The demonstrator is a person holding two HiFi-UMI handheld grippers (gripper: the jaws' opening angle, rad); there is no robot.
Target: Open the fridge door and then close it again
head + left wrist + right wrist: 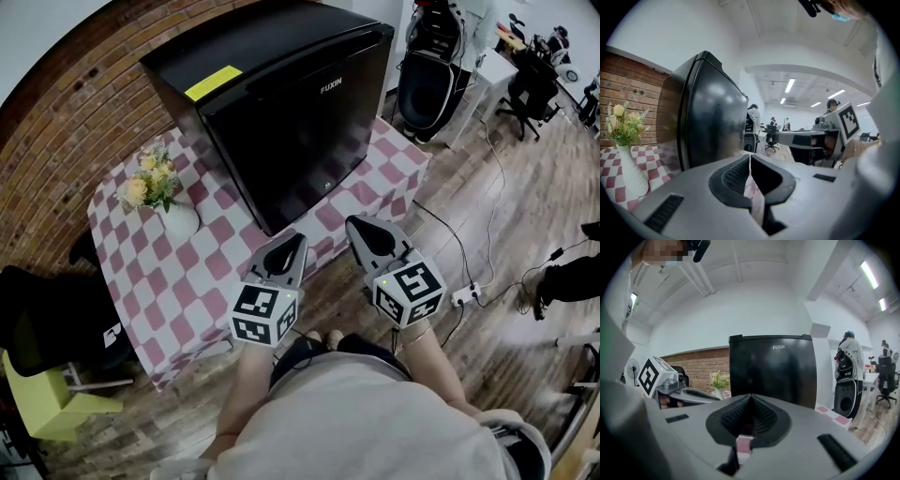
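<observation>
The black FUXIN mini fridge (281,103) stands on a table with a pink-and-white checked cloth (187,281), its back towards the brick wall. Its glossy door (305,150) faces the person and is shut flush against the cabinet, with no gap along any edge I can see. A white vase (178,221) of pale flowers stands on the cloth beside the fridge, on the side of the person's left hand.

Both tools are in front of the fridge door, short of the table's edge and not touching the fridge. The left gripper (294,244) points towards the door's lower corner nearest the vase. Its jaws are pressed together with only a hairline between the ribbed pads and nothing held. The right gripper (360,229) is just beside it, aimed at the front of the door. Its jaws are fully closed and also empty.

As for progress, a shut door with both grippers off it fits either end of the job, and nothing here says which. If the job is only starting, it all remains: get a jaw behind the door's edge, swing the door out, then push it shut. I can make out no handle on the door.
</observation>
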